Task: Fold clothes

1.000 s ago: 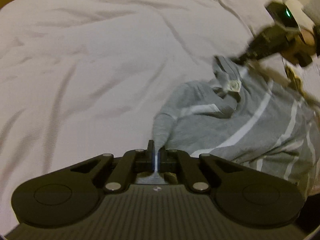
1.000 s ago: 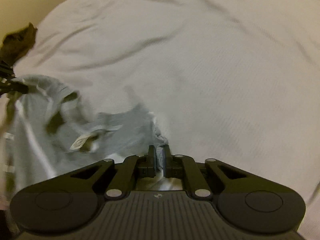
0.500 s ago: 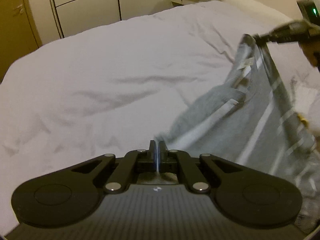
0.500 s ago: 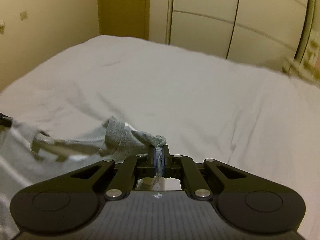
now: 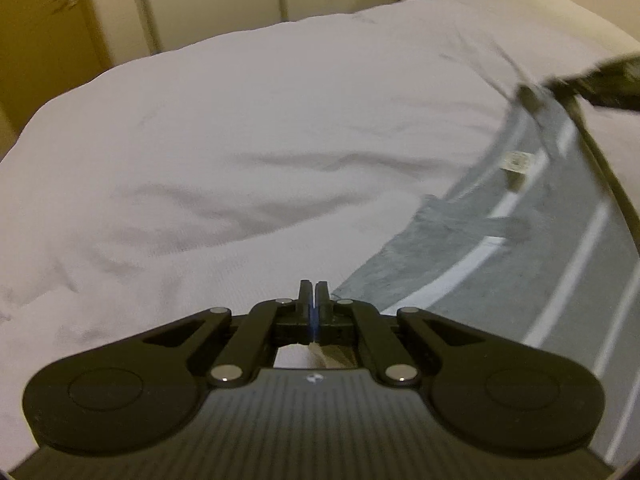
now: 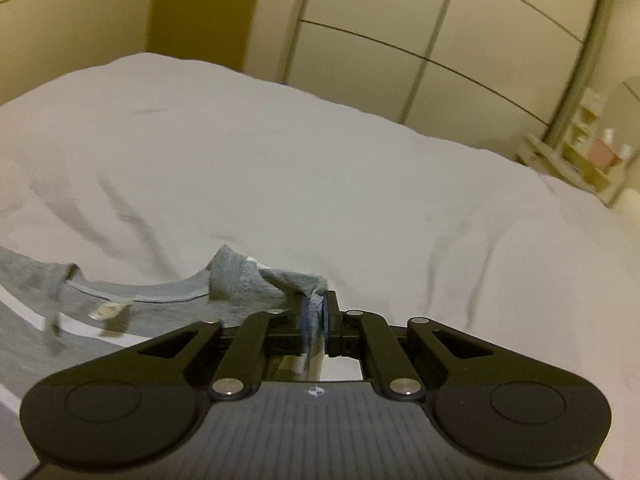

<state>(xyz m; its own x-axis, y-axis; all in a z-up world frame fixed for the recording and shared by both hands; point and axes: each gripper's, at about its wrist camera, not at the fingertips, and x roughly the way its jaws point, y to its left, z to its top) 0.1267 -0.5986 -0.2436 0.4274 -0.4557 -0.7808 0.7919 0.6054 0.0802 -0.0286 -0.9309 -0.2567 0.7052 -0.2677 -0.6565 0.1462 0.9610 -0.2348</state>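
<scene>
i've got the grey striped t-shirt (image 5: 532, 264) pinched at both shoulders and held up off the bed (image 5: 248, 152), stretched between the two tools. the idea, as i read it, is to let the shirt hang open so its weight pulls the wrinkles out before it goes flat on the bed for folding.

left gripper (image 5: 314, 292): fingers pressed together, and the shirt's edge runs right into them, with a bit of fabric showing behind the pads, so i'd say it's pinching a corner of the shirt. right gripper (image 6: 320, 304): clamped on a bunched wad of grey cloth at the far shoulder, you can see it squeezed between the pads. in the left view the right gripper (image 5: 600, 80) shows up blurry at the shirt's upper end.

the neckline sags between the two grips, with the care label (image 6: 108, 310) dangling from the collar on the side toward the bed. the shirt hangs on the near side of the bed, and the rest of the bed beyond it is bare sheet, plenty of room to lay it. wardrobe doors (image 6: 440, 40) are behind the bed, far side.

risk i see: the right grip is on a lump, so the shirt may land skewed.
</scene>
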